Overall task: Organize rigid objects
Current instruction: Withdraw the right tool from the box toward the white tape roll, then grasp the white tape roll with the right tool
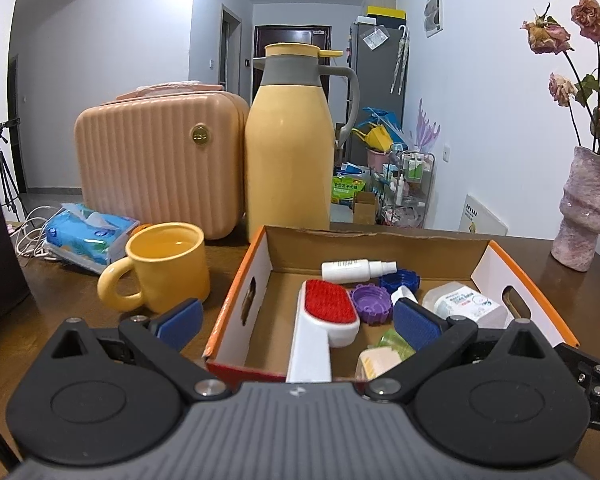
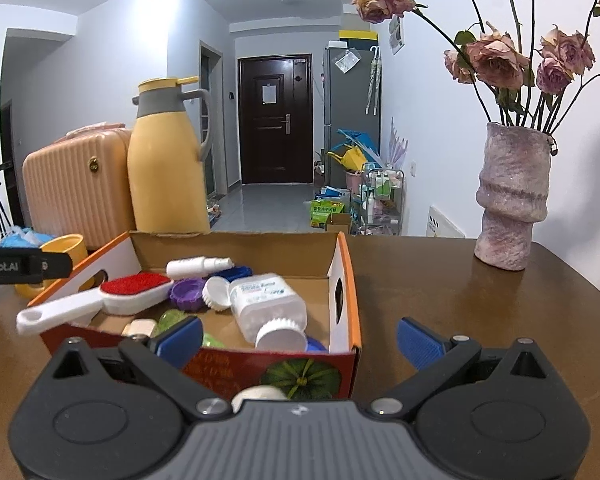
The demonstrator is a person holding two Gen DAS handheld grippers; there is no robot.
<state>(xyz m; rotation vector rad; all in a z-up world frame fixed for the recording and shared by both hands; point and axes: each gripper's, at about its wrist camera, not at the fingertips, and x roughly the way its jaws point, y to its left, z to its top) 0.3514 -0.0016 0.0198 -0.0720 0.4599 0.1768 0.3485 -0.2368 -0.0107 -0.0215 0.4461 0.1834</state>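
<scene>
Left gripper [image 1: 298, 320], jaws spread wide and holding nothing, hangs over the near edge of an open cardboard box [image 1: 236, 280] on a wooden table [image 1: 60, 292]. Between its blue pads lies a white lint brush [image 1: 324, 324] with a red face, handle over the near wall. Right gripper [image 2: 300, 338], also spread and holding nothing, faces the box's near right corner; a white bottle [image 2: 270, 304] lies inside.
</scene>
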